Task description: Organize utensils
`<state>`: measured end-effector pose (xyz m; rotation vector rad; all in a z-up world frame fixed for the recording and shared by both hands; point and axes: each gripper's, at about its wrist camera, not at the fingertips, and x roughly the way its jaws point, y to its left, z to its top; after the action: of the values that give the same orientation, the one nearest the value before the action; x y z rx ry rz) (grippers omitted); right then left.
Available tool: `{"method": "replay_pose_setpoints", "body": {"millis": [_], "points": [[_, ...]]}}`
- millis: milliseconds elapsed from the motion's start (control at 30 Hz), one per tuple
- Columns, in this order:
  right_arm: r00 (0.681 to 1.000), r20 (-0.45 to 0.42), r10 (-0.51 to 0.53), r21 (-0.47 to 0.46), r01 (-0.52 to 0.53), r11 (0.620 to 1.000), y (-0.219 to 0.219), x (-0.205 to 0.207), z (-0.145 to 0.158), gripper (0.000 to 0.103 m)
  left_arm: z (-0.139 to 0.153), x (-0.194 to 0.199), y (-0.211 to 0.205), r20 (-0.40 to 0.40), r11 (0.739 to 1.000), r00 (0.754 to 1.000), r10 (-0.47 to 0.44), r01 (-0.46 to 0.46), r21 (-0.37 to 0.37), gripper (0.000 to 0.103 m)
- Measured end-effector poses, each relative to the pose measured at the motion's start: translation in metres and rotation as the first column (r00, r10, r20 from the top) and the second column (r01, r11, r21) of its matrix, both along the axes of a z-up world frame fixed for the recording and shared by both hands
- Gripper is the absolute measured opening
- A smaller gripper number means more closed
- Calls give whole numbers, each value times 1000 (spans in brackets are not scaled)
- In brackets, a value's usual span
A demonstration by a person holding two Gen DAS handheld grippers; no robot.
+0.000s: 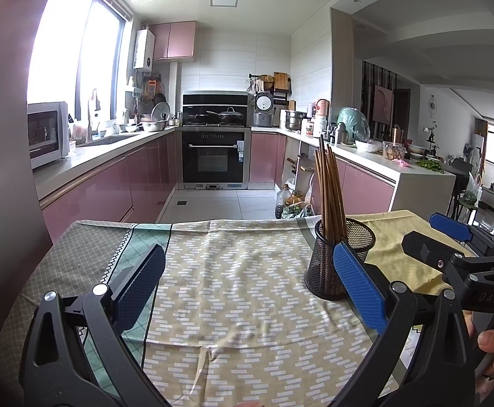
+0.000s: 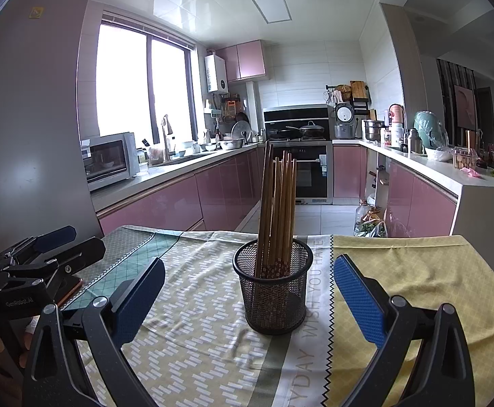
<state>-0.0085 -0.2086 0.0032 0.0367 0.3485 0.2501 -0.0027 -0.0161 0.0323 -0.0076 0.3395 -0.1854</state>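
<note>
Black mesh cup (image 2: 270,293) upright on the patterned tablecloth (image 2: 192,322), brown chopsticks (image 2: 277,210) standing inside it, right tongs (image 2: 248,291) wide open and empty in front of the cup, left tongs (image 1: 247,283) wide open and empty to the cup's left

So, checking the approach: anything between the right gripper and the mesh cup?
Nothing: the right wrist view shows only bare tablecloth between right gripper and mesh cup.

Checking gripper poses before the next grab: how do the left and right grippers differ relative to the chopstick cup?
The right gripper faces the cup head-on, cup centred between its fingers; the left gripper sits to the cup's left, with the cup just beyond its right finger. The left gripper points at bare tablecloth; the right points at the chopsticks. Both are open, holding nothing.
</note>
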Motion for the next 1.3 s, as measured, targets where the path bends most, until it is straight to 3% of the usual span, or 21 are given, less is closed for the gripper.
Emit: {"method": "replay_pose_setpoints", "body": {"millis": [1300], "points": [[1000, -3, 1, 1, -1, 1000, 1, 0, -1, 96, -6, 1, 2, -7, 1000, 1000, -1, 1, 2, 98]]}}
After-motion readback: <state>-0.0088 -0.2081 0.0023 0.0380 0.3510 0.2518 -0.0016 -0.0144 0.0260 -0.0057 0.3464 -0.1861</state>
